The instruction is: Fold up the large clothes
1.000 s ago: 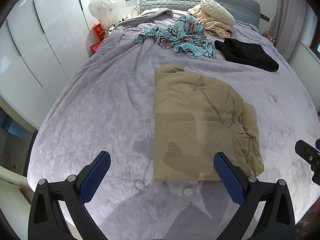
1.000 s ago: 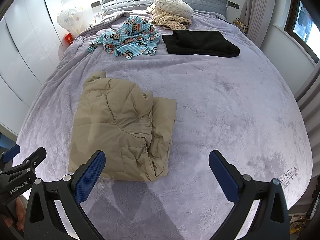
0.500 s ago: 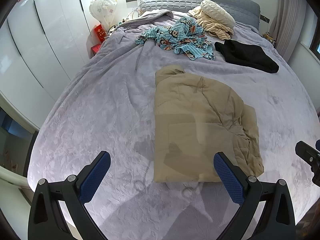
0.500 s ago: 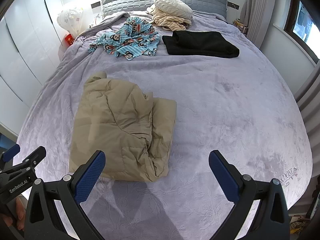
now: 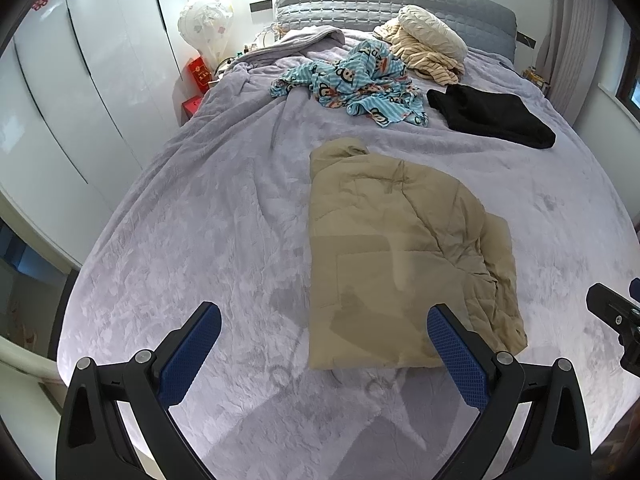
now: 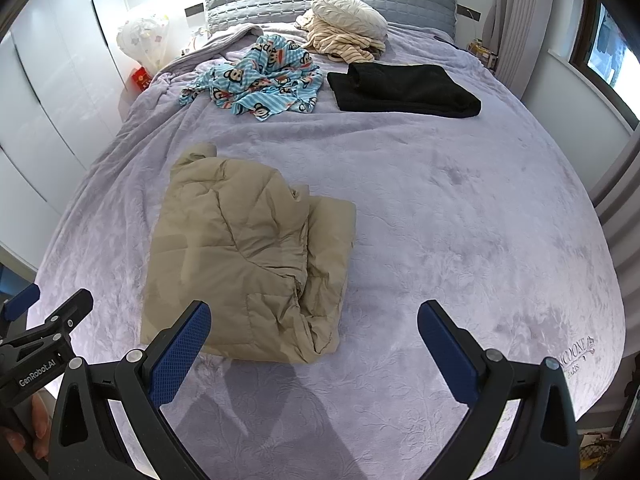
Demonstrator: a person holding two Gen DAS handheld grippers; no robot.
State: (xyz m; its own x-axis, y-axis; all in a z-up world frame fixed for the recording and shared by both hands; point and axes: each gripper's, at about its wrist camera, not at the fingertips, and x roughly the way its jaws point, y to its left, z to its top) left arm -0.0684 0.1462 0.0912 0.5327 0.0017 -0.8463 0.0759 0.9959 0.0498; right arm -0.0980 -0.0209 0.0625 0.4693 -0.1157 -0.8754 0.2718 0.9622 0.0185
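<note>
tan puffer jacket (image 5: 400, 256) folded on bed (image 5: 200, 220), near foot edge | left gripper (image 5: 324, 344) and right gripper (image 6: 314, 348) fingers wide apart, empty | hovering above, likely judging the fold

matt quilted tan jacket (image 5: 392, 248) lies on plush embossed lilac blanket (image 5: 224, 232); wardrobe doors (image 5: 80, 92) glossy.

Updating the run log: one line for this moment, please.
tan jacket: folded, on bed | left gripper: open, empty | right gripper: open, empty
</note>
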